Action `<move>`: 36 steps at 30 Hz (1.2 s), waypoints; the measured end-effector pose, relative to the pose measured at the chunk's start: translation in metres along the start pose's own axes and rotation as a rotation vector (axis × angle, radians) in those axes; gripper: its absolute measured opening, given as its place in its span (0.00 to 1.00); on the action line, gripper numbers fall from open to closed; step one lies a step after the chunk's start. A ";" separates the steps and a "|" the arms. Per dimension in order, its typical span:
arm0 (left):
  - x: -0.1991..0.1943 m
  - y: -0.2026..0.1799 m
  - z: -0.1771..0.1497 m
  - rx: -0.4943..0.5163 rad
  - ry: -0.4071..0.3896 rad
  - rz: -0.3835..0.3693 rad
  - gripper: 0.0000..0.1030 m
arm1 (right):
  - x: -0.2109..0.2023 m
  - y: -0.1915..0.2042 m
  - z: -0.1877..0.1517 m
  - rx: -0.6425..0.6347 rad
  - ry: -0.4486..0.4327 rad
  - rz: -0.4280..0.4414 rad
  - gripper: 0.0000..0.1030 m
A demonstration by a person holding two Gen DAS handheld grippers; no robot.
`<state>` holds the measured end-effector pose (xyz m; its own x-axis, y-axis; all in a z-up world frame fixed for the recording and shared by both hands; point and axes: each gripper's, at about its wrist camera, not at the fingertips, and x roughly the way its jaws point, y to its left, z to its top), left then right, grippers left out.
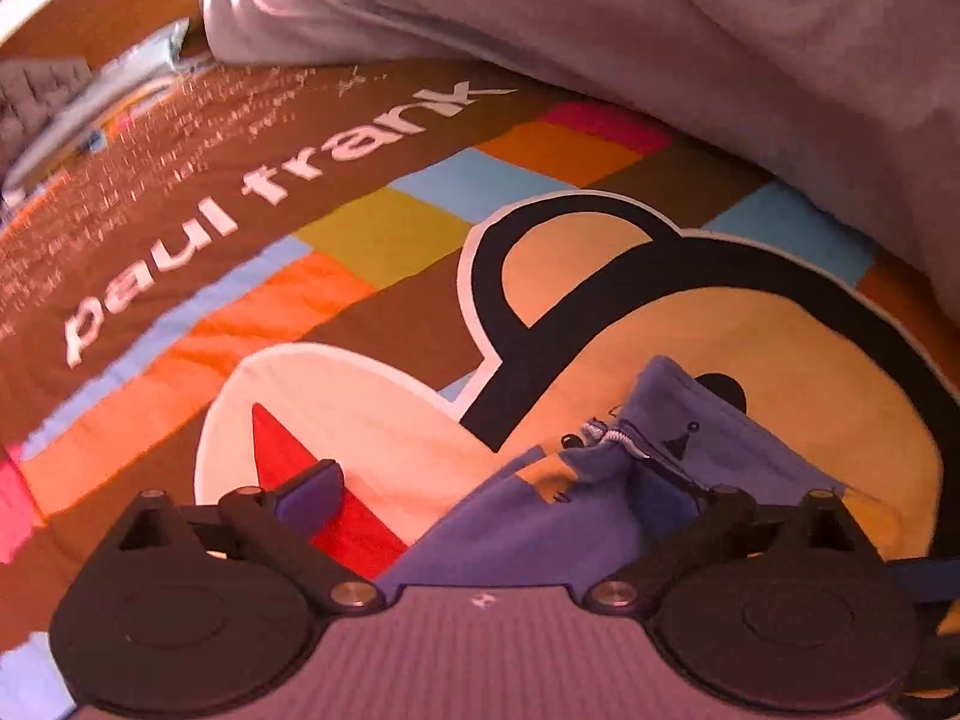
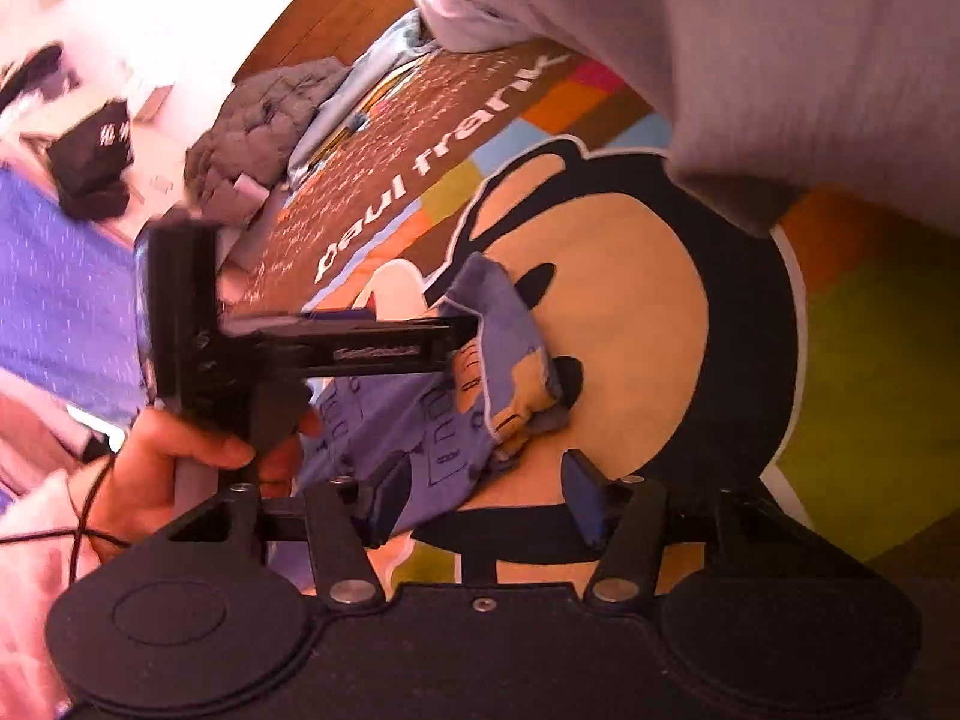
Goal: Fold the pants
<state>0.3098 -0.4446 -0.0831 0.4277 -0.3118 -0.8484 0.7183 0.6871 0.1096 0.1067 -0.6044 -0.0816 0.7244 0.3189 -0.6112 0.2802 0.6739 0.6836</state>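
The pants, small and blue-violet with printed drawings and yellow patches, lie bunched on a "paul frank" bedspread, over the tan face of its big cartoon monkey print. In the left wrist view their zip fly and waistband edge stand up in a crumpled ridge.

The left gripper hovers low over the cloth with its jaws spread wide. Its left finger sits over the red and white part of the print, clear of the pants. The right finger is hidden behind the raised fold, so I cannot tell whether it touches the fabric. No pad presses the pants.

The right gripper has its jaws partly apart. The left pad lies against the lower hem of the pants and the right pad stands over bare bedspread; the gap between them shows only the print, so nothing is clamped. From this view the left gripper reaches in from the side, held by a hand, its tip at the upper edge of the pants.

A pale grey quilt bulges along the far side and its edge nearly overhangs the monkey print. To the left the bedspread runs open and flat up to a heap of grey clothing near the bed's edge.
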 end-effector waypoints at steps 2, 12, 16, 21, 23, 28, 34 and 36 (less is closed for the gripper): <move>-0.004 0.006 0.004 -0.035 0.004 -0.005 0.97 | 0.006 -0.004 0.002 0.058 -0.020 0.030 0.57; -0.032 0.003 0.051 -0.223 0.157 -0.118 0.89 | 0.019 0.016 -0.010 -0.018 -0.147 -0.133 0.18; -0.027 -0.005 0.063 -0.310 0.288 -0.204 0.86 | 0.023 0.062 -0.027 -0.326 -0.190 -0.251 0.15; -0.018 -0.035 0.075 -0.124 0.380 -0.068 0.85 | 0.040 0.111 -0.059 -0.701 -0.193 -0.371 0.15; -0.013 -0.040 0.076 -0.111 0.430 -0.057 0.84 | 0.046 0.124 -0.071 -0.811 -0.195 -0.402 0.15; -0.004 -0.050 0.074 -0.104 0.496 -0.026 0.78 | 0.056 0.135 -0.083 -0.930 -0.182 -0.444 0.15; -0.002 -0.059 0.067 -0.070 0.515 0.053 0.28 | 0.059 0.138 -0.087 -0.951 -0.176 -0.461 0.15; -0.012 -0.051 0.066 -0.112 0.481 0.011 0.13 | 0.058 0.139 -0.088 -0.964 -0.181 -0.467 0.15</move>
<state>0.3042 -0.5194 -0.0441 0.1144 0.0162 -0.9933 0.6407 0.7630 0.0862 0.1322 -0.4334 -0.0573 0.7791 -0.1547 -0.6076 -0.0029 0.9682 -0.2502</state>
